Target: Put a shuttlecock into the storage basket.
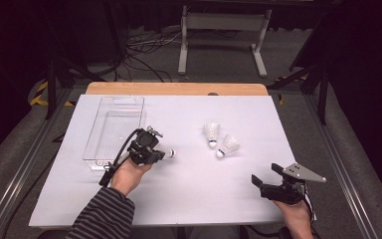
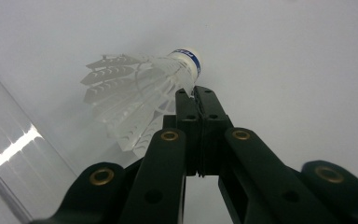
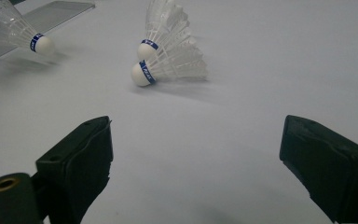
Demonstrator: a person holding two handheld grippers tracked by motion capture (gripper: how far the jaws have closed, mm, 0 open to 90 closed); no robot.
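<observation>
My left gripper [image 1: 160,154] is shut on the feather skirt of a white shuttlecock [image 2: 140,88], just behind its blue-banded cork [image 1: 171,153]. In the left gripper view the two jaws press together at their tips [image 2: 195,95] with feathers pinched between them. Two more shuttlecocks [image 1: 211,133] [image 1: 227,146] lie side by side on the white table, right of centre. My right gripper [image 1: 266,175] rests near the front right of the table, open, with nothing between its jaws. In the right gripper view [image 3: 196,158] that pair [image 3: 168,28] [image 3: 172,67] lies ahead and the held shuttlecock [image 3: 18,28] is at the upper left.
A clear plastic tray [image 1: 114,130] sits just left of the left gripper, its wall close beside it [image 2: 9,154]. The white sheet [image 1: 189,199] covers a wooden table. Cables and a metal stand lie on the floor beyond the far edge.
</observation>
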